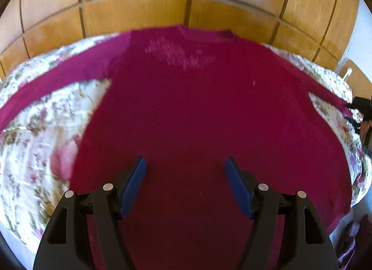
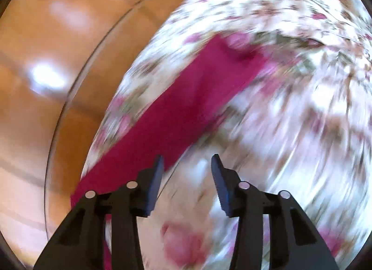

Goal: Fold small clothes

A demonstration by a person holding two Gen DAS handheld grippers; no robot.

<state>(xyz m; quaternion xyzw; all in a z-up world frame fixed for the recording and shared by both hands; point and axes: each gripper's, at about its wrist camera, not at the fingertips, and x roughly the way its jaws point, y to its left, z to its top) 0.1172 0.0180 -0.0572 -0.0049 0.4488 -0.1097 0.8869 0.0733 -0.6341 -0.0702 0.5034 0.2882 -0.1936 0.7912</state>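
Magenta shirt (image 1: 197,118) lies flat on floral bedspread (image 1: 34,153), collar toward the wardrobe (image 1: 139,7); both grippers (image 1: 185,185) (image 2: 186,182) gape, empty.

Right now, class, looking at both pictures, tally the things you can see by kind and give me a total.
Shirts: 1, the magenta shirt spread flat
Floral bedcovers: 1, the bedcover under it
Grippers: 2, the left gripper and the right gripper, both open
Wooden wardrobes: 1, the wardrobe behind
Total: 5
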